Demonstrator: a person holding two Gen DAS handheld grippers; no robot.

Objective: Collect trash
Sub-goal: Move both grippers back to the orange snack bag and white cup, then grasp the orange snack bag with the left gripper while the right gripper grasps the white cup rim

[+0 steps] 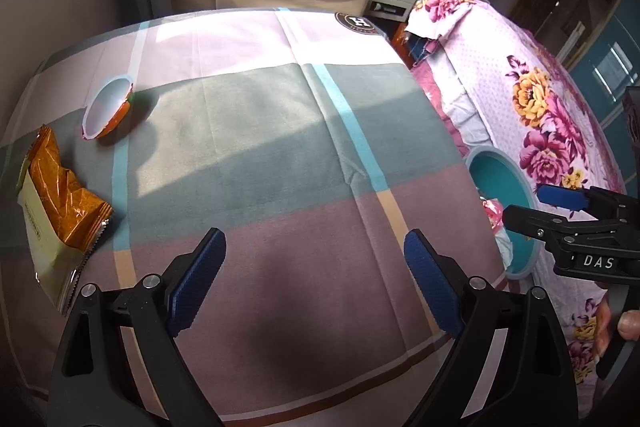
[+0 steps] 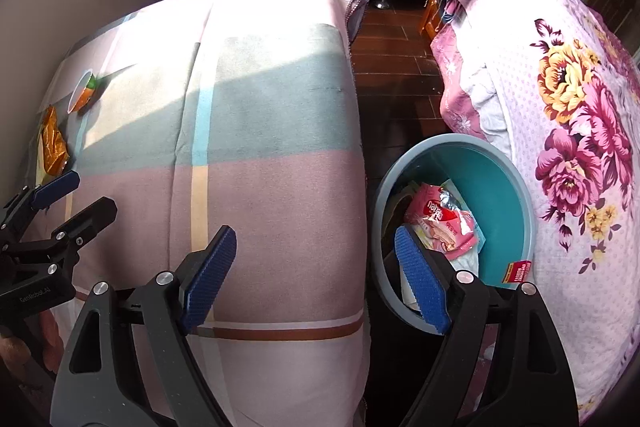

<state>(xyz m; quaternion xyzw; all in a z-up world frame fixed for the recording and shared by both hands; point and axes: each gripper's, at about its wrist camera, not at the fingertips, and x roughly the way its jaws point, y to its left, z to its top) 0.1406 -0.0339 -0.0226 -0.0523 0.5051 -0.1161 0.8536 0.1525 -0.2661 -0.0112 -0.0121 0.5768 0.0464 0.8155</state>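
Both the left hand-held gripper (image 1: 314,281) and right hand-held gripper (image 2: 316,277) hang open, empty. The orange wrapper (image 1: 66,203) at the worktop's (image 1: 260,147) left edge looks light, crinkly and slippery; pinch its near sealed edge.

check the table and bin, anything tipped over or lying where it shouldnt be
Yes. A small orange cup lies tipped on its side on the table's far left, its white inside facing out. Near it lies a crumpled orange wrapper. Both are still outside the teal bin, which already holds a pink wrapper. No spill shows.
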